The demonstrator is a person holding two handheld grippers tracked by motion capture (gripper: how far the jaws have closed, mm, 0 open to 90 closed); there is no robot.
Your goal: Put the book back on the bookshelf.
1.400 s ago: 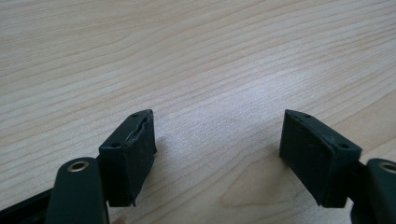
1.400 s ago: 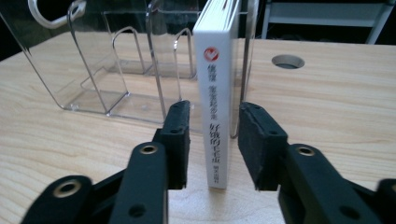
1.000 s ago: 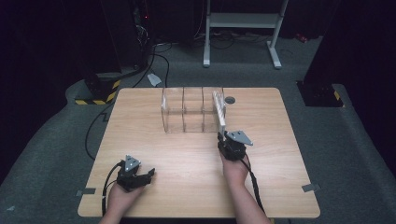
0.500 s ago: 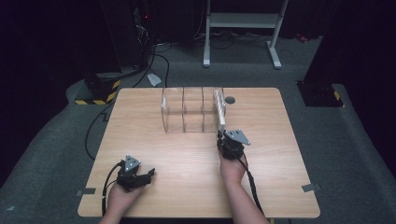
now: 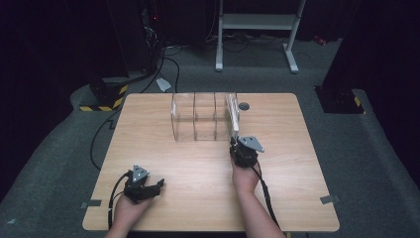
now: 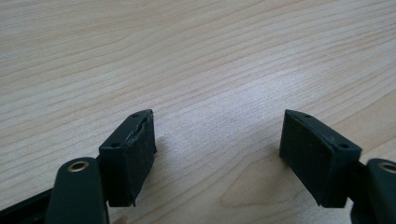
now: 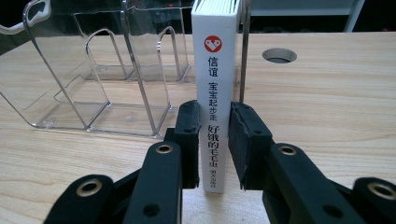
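The right hand-held gripper (image 7: 215,140) is clenched on the spine of a thin white book (image 7: 218,93), which stands upright on the worktop (image 5: 297,168) with its far end in the end slot of a clear rack (image 7: 93,74); the jaws press the lower half of the spine from either side, and the pages run straight ahead of the gripper into the slot. In the high view the same gripper (image 5: 236,148) sits just short of the rack (image 5: 198,116), with the book (image 5: 233,113) stretching away from it along the rack's end wall; a round hole (image 5: 243,106) in the worktop lies beyond and to one side of it. The left hand-held gripper (image 6: 217,149) is released, its jaws wide apart over bare wood; in the high view it (image 5: 148,187) rests well apart from the rack, near the person's edge.

The step in hand looks to be either seating the book in the slot or drawing it out; the pictures alone do not settle which. If seating, the next move calls for a straight push ahead, keeping the spine upright so the covers do not catch the thin dividers, then a release; if drawing out, a level pull back toward the person, with the grip held firm so the book does not tip once clear of the walls.
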